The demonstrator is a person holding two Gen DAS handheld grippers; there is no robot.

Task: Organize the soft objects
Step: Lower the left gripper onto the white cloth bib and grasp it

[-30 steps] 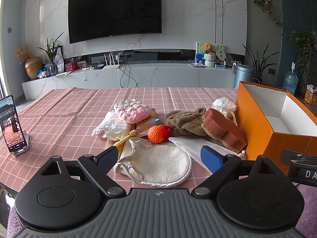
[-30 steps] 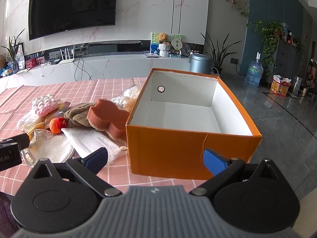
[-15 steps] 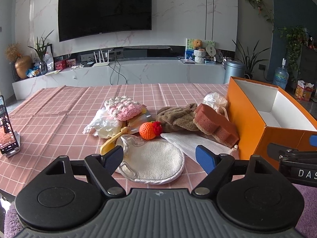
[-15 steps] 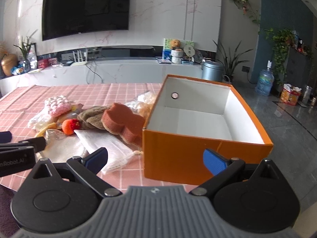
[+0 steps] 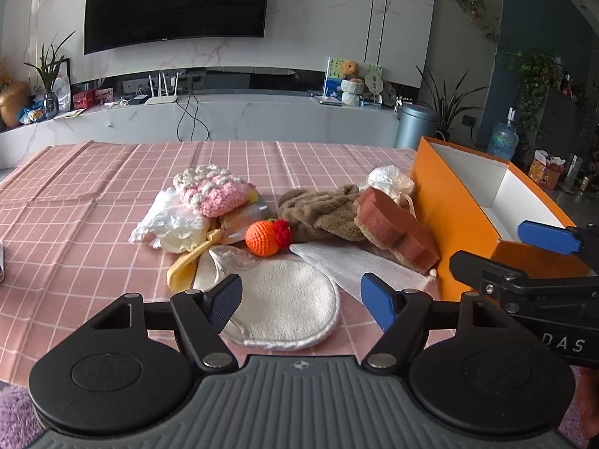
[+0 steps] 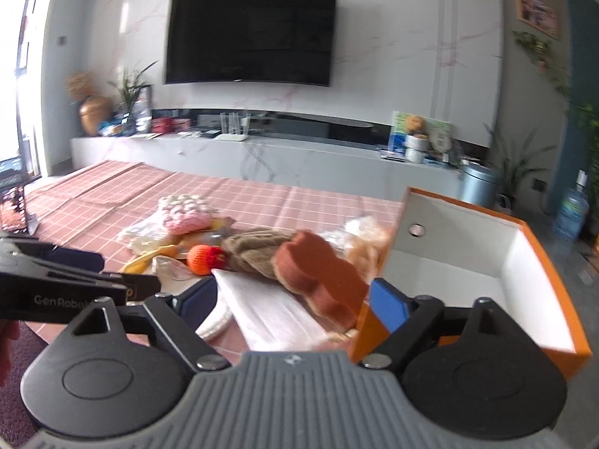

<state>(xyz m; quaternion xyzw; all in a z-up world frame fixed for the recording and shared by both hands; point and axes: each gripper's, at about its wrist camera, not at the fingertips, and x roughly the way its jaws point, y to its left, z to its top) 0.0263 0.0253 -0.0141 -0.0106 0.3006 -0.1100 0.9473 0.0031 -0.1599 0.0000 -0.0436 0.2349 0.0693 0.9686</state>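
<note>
The soft things lie in a heap on the pink checked counter [image 5: 75, 224], just left of the open orange box [image 5: 453, 209]: a round cream pad [image 5: 292, 307] nearest, a white cloth [image 5: 337, 262] beside it, a rust sponge [image 5: 393, 224] leaning by the box wall, a brown towel [image 5: 318, 209], an orange knit ball [image 5: 262, 239], a pink knit piece [image 5: 213, 194] and some white wrapping behind.

The box looks empty, so sorting has likely not started; this reads as the approach to a first pick. The left gripper [image 5: 299, 299] hangs over the pad, the right gripper [image 6: 292, 299] over the cloth and sponge. Both have just been closing a little yet stand wide apart, their pads pressing on nothing.

Next, each gripper probably needs to drop lower and pinch a fold or edge, since pad and cloth lie flat.

The left view shows the whole pad and the right gripper's blue fingertip [image 5: 546, 235] crossing before the box. The right view, somewhat blurred, shows the box's white floor and a hole in its end wall, but little of the pad.
</note>
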